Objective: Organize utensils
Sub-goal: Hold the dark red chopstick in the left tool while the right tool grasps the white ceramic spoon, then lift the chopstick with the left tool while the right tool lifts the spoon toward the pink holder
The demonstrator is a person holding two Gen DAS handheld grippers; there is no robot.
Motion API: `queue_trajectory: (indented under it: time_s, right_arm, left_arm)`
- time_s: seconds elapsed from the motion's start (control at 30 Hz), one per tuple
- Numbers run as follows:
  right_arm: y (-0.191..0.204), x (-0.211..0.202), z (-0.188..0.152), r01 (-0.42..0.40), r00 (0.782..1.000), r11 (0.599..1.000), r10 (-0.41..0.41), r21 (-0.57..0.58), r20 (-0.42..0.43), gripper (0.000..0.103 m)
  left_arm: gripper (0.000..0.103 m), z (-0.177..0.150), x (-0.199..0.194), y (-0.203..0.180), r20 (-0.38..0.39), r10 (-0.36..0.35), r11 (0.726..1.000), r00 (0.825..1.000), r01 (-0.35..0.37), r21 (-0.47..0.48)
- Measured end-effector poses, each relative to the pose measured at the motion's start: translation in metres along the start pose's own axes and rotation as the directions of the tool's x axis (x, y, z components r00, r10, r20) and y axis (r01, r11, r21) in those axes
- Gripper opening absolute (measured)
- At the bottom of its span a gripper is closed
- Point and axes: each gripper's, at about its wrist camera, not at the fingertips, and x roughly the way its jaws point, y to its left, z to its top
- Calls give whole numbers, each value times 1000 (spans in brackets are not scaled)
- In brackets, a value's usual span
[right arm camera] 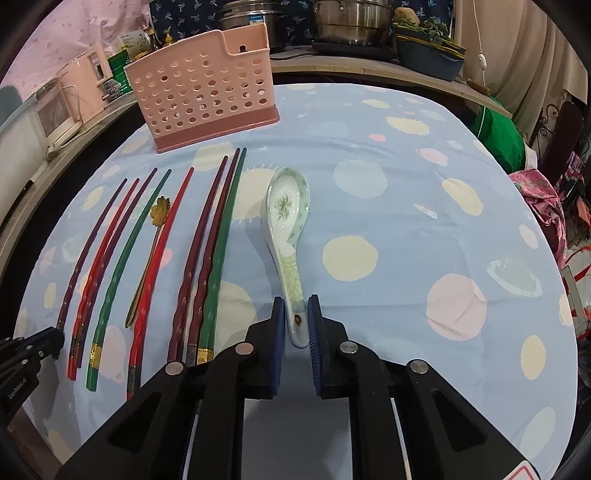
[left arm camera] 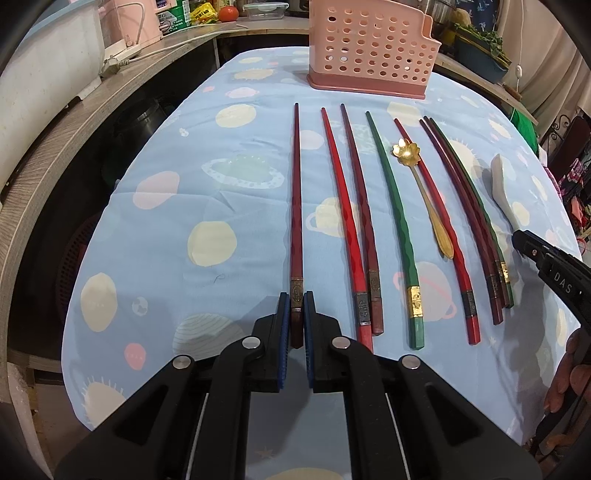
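Several red, dark red and green chopsticks lie in a row on the blue cloth, with a gold flower spoon among them. My left gripper is shut on the butt end of the leftmost dark red chopstick, which lies on the cloth. My right gripper is shut on the handle of a white and green ceramic spoon that rests on the cloth to the right of the chopsticks. A pink perforated utensil holder stands at the far end; it also shows in the right wrist view.
The table is covered by a planet-print cloth. A wooden counter with appliances runs along the left. Pots and a plant tray stand behind the table. The right gripper's body shows in the left wrist view.
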Motion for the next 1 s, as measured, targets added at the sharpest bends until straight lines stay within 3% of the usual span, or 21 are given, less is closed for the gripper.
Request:
queue_trajectory:
  time_s: [0.27,0.5,1.0]
  right_arm:
    - [-1,-21,2,-34,999,999,34,1,31,9]
    - [-5,-57,15,-61,993,998,59,15,103,7]
    - [-14,-89,62,-117,975,993,111,17,192,7]
  left_arm:
    - [7,3,-20,6,33,-17,1000,999,18,-17]
    - [7,20,-60,12,121,-35,999,992,39,-34]
    - [7,104,-117,18,310,-27,999,950,39,-34]
